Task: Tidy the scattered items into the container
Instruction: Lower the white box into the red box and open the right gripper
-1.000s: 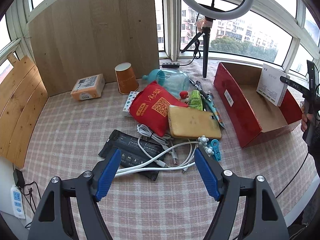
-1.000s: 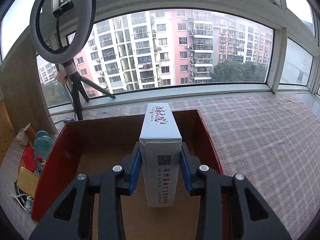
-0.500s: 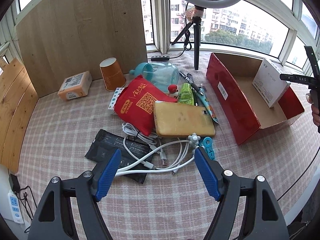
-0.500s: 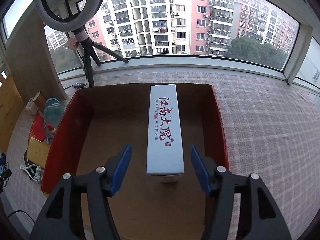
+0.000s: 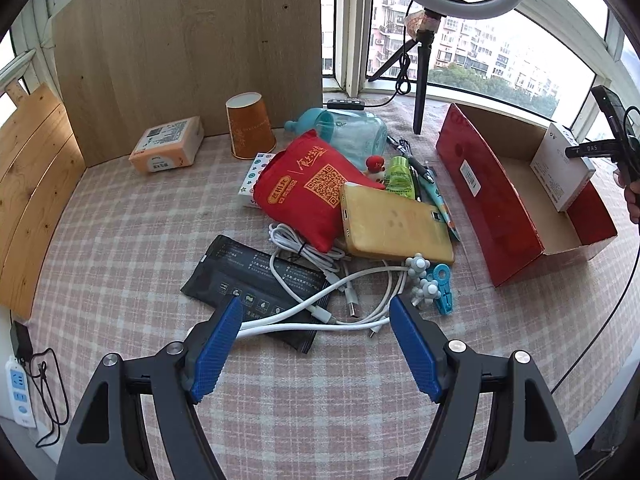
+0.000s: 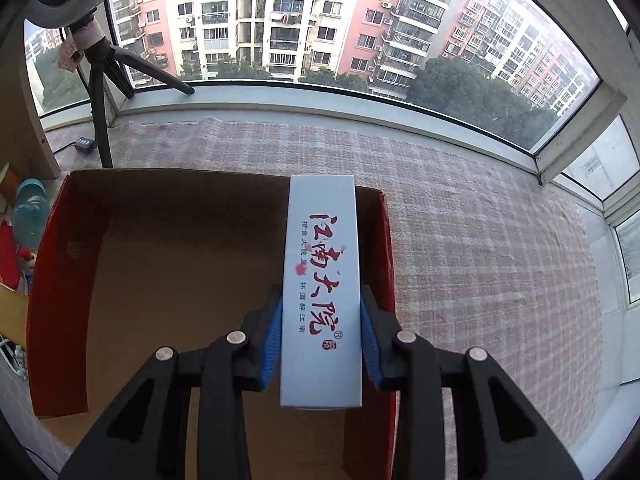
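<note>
The right claw was clenched on a white carton, both blue pads pressed against its long sides, holding it over the right-hand end of the red box. The carton ran straight ahead from the claw, its far end reaching past the box's back wall and its flank close to the right wall; whether it touched the box floor could not be told.

The left claw hung released and empty above the bench, its pads straddling a white cable lying just ahead over a black pouch. Beyond the cable lay a yellow phone, a red bag and a blue clip; the red box stood well off to the claw's right.

Risks, by this reading: letting go of the carton so near the right wall could leave it propped on the rim or tipped out onto the bench. A grab at the looped cable could drag the pouch, clip or phone along with it, scattering the pile further.
</note>
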`<act>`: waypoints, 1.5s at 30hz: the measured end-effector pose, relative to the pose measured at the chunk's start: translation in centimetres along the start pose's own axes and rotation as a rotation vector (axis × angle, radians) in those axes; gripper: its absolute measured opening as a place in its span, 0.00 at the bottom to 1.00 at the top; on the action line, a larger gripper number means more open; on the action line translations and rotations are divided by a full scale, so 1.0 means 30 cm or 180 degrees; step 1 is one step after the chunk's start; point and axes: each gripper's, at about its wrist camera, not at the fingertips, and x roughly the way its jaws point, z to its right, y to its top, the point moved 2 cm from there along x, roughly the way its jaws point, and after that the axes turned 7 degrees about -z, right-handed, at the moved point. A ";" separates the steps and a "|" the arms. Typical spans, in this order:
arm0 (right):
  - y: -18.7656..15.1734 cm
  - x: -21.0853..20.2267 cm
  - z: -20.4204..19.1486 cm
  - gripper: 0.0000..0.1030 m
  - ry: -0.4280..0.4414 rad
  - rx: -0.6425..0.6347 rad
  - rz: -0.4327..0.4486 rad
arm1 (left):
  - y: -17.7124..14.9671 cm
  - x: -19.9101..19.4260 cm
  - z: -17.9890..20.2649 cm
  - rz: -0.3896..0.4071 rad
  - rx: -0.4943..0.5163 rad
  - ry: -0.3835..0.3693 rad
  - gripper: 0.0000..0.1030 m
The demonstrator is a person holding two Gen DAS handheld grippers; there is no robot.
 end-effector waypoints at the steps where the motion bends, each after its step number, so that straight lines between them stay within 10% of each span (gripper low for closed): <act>1: 0.006 0.004 0.006 0.33 0.0004 0.0011 0.0009 | 0.000 0.002 0.002 -0.0003 0.0003 -0.0001 0.72; 17: 0.011 -0.053 0.118 0.38 -0.0073 0.0061 0.0053 | 0.017 0.016 0.059 -0.0031 0.0133 -0.0026 0.72; 27: -0.093 -0.268 0.163 0.30 0.0403 0.0349 0.0571 | 0.003 0.007 0.044 -0.0006 0.0082 -0.0021 0.72; 45: -0.088 -0.119 0.065 0.29 -0.0143 0.0172 0.0445 | -0.067 -0.012 -0.022 -0.0016 -0.0113 0.0008 0.72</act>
